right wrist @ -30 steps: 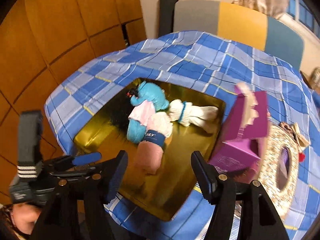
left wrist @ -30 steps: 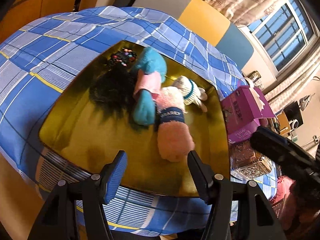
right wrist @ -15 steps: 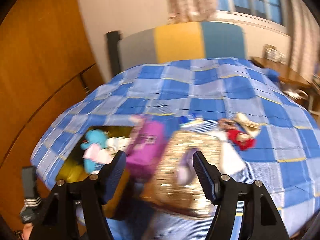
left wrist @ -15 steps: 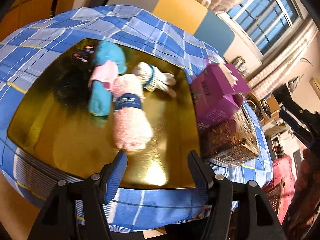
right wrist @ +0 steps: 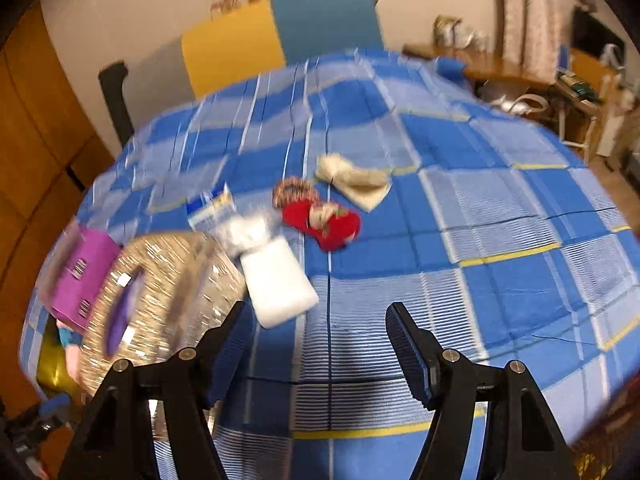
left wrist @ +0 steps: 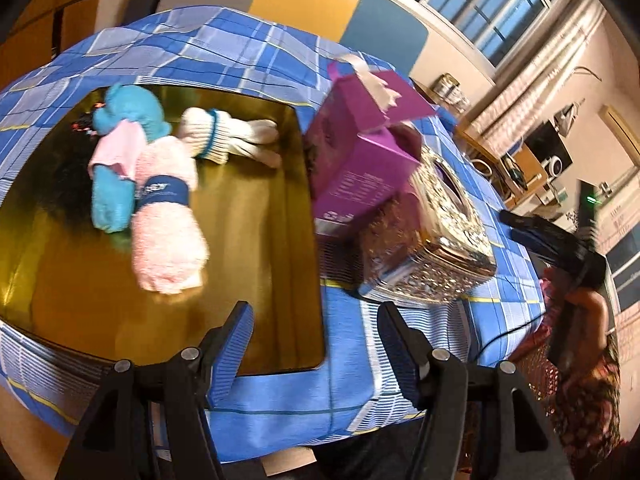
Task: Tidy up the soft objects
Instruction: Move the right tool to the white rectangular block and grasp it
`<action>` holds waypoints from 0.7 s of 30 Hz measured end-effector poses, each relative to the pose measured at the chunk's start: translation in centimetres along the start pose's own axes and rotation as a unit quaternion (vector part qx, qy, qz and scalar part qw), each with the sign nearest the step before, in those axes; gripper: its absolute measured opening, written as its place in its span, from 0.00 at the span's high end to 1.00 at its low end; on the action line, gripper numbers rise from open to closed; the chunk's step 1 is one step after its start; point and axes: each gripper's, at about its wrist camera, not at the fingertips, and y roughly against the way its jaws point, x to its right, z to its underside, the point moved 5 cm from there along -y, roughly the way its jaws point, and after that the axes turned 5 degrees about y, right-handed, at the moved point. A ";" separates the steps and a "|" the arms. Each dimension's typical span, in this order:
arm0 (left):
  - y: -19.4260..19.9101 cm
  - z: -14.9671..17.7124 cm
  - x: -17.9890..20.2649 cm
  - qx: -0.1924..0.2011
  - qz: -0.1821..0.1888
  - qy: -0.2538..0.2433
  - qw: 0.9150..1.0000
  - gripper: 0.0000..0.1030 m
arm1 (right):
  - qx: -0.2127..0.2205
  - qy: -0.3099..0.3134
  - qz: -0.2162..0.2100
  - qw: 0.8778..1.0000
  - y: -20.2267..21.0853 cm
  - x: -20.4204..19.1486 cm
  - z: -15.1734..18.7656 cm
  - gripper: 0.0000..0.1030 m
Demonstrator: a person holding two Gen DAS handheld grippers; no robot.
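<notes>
Hovering: left claw (left wrist: 316, 354) agape over gold tray (left wrist: 308, 216) near edge.

Right gripper (right wrist: 320, 344) at near edge, jaws wide apart, nothing between them, above blue plaid cloth (right wrist: 480, 240). Whole view motion-blurred. White pouch (right wrist: 280, 284) just left of centre, touching far-side clear packet with blue label (right wrist: 224, 216). Red soft item (right wrist: 324, 222) mid-scene; beige bow (right wrist: 356, 182) just beyond it to right, apart. Glittery gold box (right wrist: 160, 292) at left, purple box (right wrist: 82, 276) beside it further left. Gold tray (right wrist: 52, 364) corner at near left, partly hidden. Yellow-and-teal headboard (right wrist: 280, 40) far.
</notes>
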 end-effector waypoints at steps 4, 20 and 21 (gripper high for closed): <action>-0.5 0.5 1.1 -0.011 0.000 -0.015 1.000 0.37 | -0.042 0.035 -0.042 0.998 -4.0 -0.3 0.0 0.32; -0.7 0.1 2.2 -0.011 -0.009 -0.021 1.000 0.37 | -0.113 0.198 -0.072 0.971 -10.7 -3.2 -1.1 0.32; -0.6 0.1 2.4 -0.011 -0.008 -0.022 1.000 0.37 | -0.116 0.196 -0.076 0.971 -11.1 -3.1 -1.1 0.32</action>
